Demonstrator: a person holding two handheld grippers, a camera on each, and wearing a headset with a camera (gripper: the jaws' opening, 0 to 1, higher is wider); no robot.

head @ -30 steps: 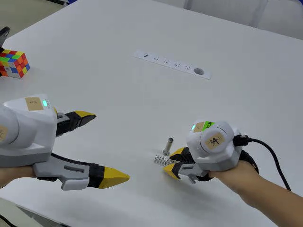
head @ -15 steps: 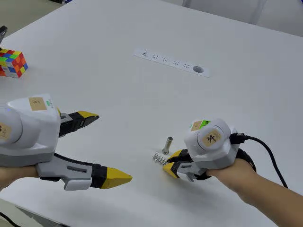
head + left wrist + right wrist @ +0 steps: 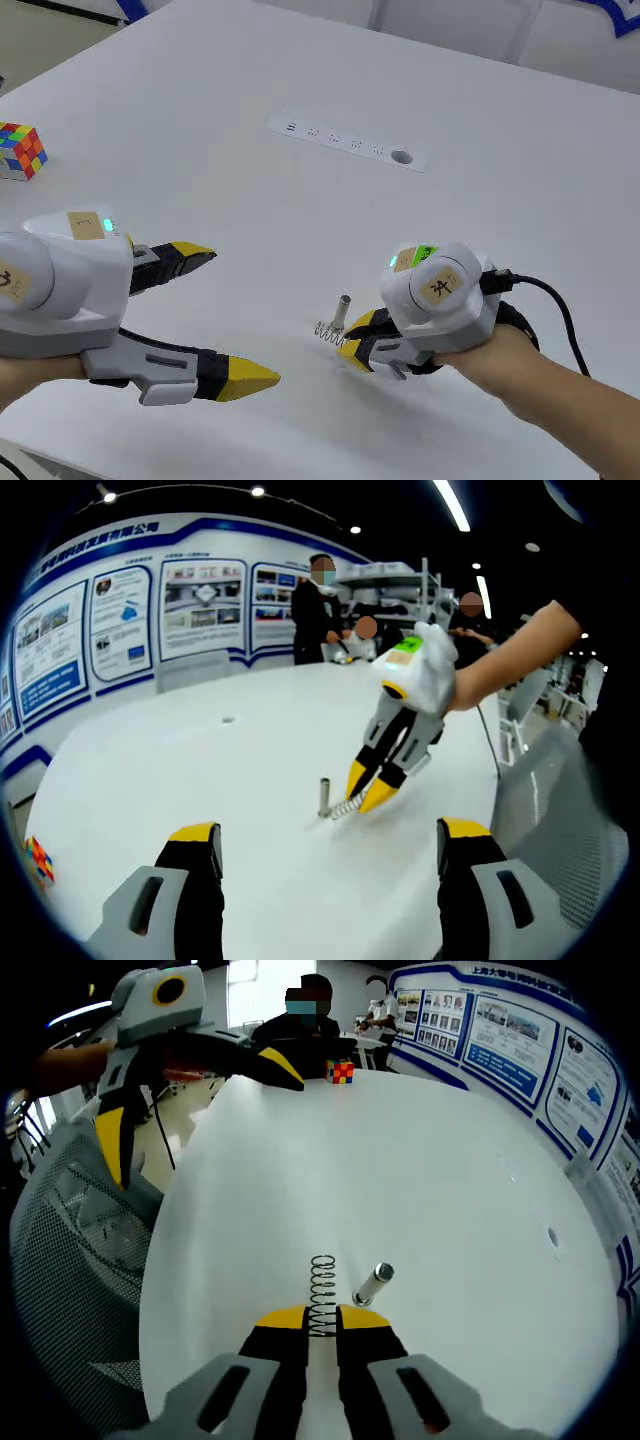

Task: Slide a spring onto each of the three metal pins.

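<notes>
Spring (image 3: 321, 1295) is pinched at 1 end in the right gripper (image 3: 322, 1322) jaws, low over the white worktop (image 3: 300, 230). Its free end sits just beside the 1 upright metal pin (image 3: 373, 1282), not on it. Left gripper (image 3: 240, 315) hovers well apart, jaws spread wide, holding nothing.
</notes>
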